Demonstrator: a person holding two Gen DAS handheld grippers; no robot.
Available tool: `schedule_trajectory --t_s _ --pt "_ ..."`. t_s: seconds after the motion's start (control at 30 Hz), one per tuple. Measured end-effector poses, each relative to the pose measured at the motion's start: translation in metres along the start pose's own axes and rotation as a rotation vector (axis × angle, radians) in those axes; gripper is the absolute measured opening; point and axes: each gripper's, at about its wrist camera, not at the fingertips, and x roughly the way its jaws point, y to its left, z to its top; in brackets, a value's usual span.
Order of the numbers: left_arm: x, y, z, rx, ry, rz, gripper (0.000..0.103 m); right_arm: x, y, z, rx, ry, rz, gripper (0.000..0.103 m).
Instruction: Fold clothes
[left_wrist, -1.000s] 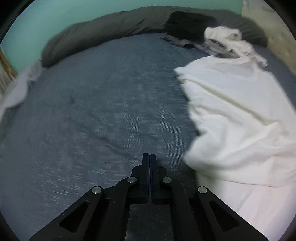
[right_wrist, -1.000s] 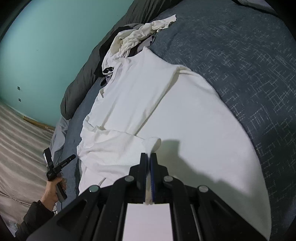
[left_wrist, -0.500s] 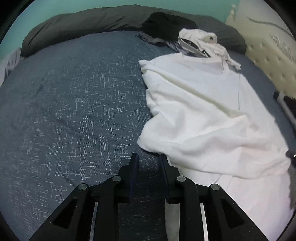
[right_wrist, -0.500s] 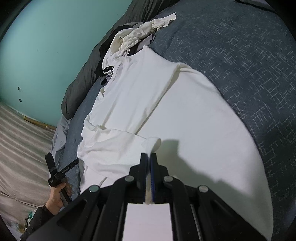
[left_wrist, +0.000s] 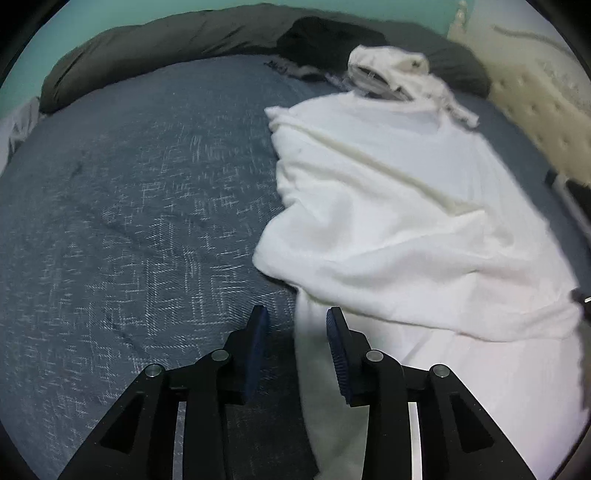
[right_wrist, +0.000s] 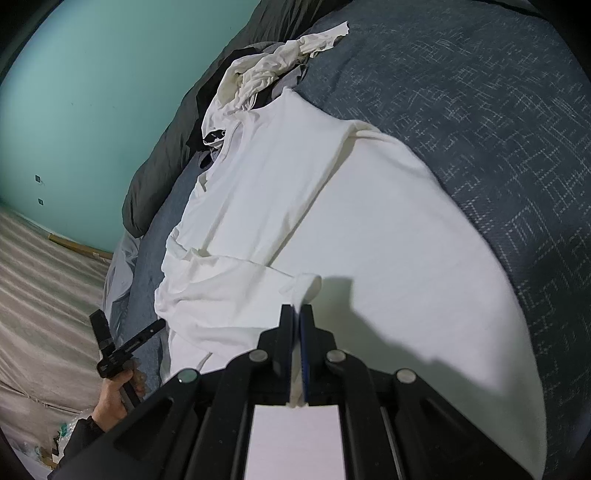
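Left fingers just parted over white shirt edge; right fingers pinch its fabric.

shirt on bed | crumpled garment behind shirt | pillow along far edge

The left gripper, whose jaws met a second ago over bare blue bedspread, has just been opening; the edge of the white shirt now lies between its parted fingers, unpressed.
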Motion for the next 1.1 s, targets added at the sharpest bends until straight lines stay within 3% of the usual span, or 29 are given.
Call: schedule_trajectory --t_s 0.17,0.4,0.5,0.67,0.8,0.87,0.9,1.0,1.1 --pt "0.003 0.020 0.006 -0.093 -0.031 0.056 0.038 -0.001 -0.003 0.001 0.009 -0.003 0.002 0.003" --pt "0.004 0.021 0.017 -0.097 -0.104 0.060 0.038 0.001 -0.002 0.001 0.004 0.003 0.005 0.003" --pt "0.000 0.016 0.016 -0.083 -0.111 0.047 0.038 0.001 -0.005 0.001 0.010 0.004 0.002 0.003" --pt "0.004 -0.004 0.009 0.033 -0.093 0.058 0.038 0.002 -0.003 0.001 -0.003 0.006 -0.005 0.003" --pt "0.007 -0.002 0.009 0.046 -0.092 0.049 0.038 0.003 -0.003 0.002 -0.004 0.007 -0.002 0.003" --pt "0.006 -0.003 0.011 0.063 -0.088 0.053 0.032 0.003 -0.005 0.002 0.004 0.008 0.002 0.003" --pt "0.006 -0.004 0.013 0.074 -0.085 0.057 0.021 0.003 -0.006 0.001 0.009 0.010 0.004 0.003" --pt "-0.001 -0.005 0.015 0.104 -0.085 0.075 0.008 0.003 -0.007 0.001 0.013 0.011 0.007 0.003" --pt "-0.012 -0.002 0.018 0.089 -0.108 0.088 0.007 0.003 -0.006 0.002 0.011 0.010 0.007 0.003"
